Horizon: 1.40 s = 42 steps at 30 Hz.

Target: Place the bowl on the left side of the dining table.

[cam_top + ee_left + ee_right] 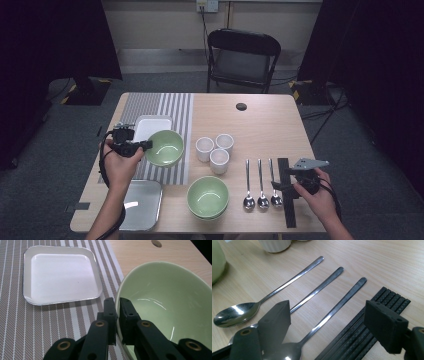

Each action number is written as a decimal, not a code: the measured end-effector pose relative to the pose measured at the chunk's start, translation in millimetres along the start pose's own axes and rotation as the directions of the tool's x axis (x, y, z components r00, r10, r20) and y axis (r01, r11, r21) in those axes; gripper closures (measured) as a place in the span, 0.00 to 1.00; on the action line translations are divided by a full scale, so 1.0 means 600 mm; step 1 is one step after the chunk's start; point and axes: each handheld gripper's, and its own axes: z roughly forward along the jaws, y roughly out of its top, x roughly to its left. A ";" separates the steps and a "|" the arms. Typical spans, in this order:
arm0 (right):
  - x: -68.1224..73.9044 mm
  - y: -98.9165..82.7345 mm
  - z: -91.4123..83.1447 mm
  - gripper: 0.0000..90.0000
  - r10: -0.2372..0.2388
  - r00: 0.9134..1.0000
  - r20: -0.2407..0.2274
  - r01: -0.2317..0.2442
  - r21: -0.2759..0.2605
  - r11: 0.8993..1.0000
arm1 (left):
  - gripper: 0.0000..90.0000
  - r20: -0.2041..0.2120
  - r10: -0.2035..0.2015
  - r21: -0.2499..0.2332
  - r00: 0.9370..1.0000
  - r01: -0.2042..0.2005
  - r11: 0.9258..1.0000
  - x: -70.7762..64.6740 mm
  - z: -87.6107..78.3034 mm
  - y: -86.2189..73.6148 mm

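A: What have we got in our left gripper?

B: We're pinching the rim of the green bowl; in the left gripper view one jaw sits inside the wall and one outside, clamped on it. The bowl is over the striped placemat, just beside the white square tray.

A: And our right gripper?

B: It's released, jaws spread wide, low over the desk. Below it lie the rightmost of three steel spoons and the black chopsticks, neither gripped.

A: Anything else near us?

B: A second green bowl at the near edge, three white cups at centre, and a metal tray by our left arm.
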 end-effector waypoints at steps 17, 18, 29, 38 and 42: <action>-0.004 -0.004 -0.003 0.24 0.009 1.000 0.000 -0.009 -0.006 1.000 | 0.94 -0.021 -0.017 0.006 1.000 0.017 1.000 0.015 0.020 0.011; -0.004 -0.005 -0.003 0.24 0.010 1.000 0.000 -0.010 -0.005 1.000 | 0.94 -0.020 -0.016 0.004 1.000 0.017 1.000 0.016 0.021 0.011; -0.005 -0.007 -0.003 0.23 0.014 1.000 0.000 -0.014 -0.003 1.000 | 0.94 -0.030 -0.041 0.000 0.999 0.041 0.999 0.033 0.029 0.015; -0.006 -0.007 -0.002 0.23 0.021 1.000 -0.002 -0.021 -0.004 1.000 | 0.95 -0.037 -0.040 -0.008 0.999 0.040 0.999 0.040 0.029 0.025; -0.006 -0.007 -0.002 0.23 0.022 1.000 -0.004 -0.022 -0.003 1.000 | 0.95 -0.052 -0.042 -0.003 0.998 0.042 0.999 0.043 0.033 0.028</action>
